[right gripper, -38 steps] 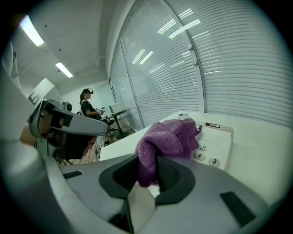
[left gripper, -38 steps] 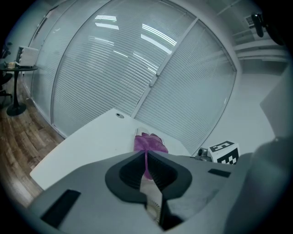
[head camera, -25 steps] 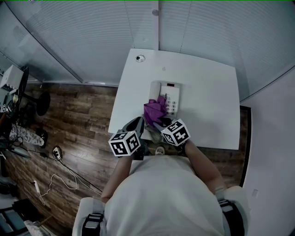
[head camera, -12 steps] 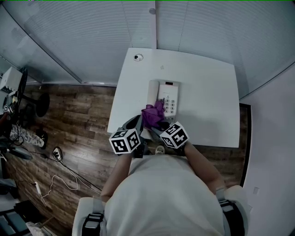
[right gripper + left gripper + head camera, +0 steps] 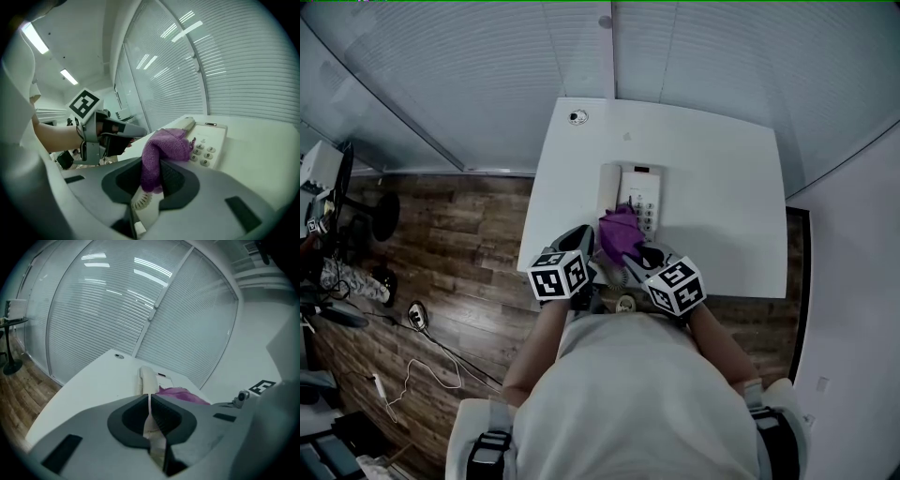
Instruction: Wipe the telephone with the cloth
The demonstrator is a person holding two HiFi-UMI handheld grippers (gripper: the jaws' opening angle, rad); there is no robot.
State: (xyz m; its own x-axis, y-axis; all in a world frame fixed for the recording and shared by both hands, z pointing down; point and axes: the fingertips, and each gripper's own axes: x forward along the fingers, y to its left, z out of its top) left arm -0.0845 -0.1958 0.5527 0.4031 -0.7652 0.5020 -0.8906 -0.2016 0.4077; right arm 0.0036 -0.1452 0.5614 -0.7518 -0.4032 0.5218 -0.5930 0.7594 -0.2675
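Observation:
A white desk telephone [image 5: 630, 192] lies on the white table [image 5: 722, 187], handset [image 5: 146, 379] along its left side, keypad [image 5: 205, 149] on the right. My right gripper [image 5: 151, 180] is shut on a purple cloth [image 5: 165, 152], which bunches over the phone's near end [image 5: 620, 232]. My left gripper [image 5: 150, 416] is shut with nothing in it, just left of the cloth at the table's near edge [image 5: 577, 255]. In the right gripper view the left gripper [image 5: 110, 133] hangs beside the cloth.
A small round fitting [image 5: 575, 117] sits at the table's far left corner. Window blinds [image 5: 108, 310] close off the far side. Wood floor with cables [image 5: 422, 361] lies to the left. A coiled phone cord [image 5: 139, 200] shows below the right jaws.
The cloth has slid a little to the right and nearer across the phone's lower part. Both grippers shifted right with it.

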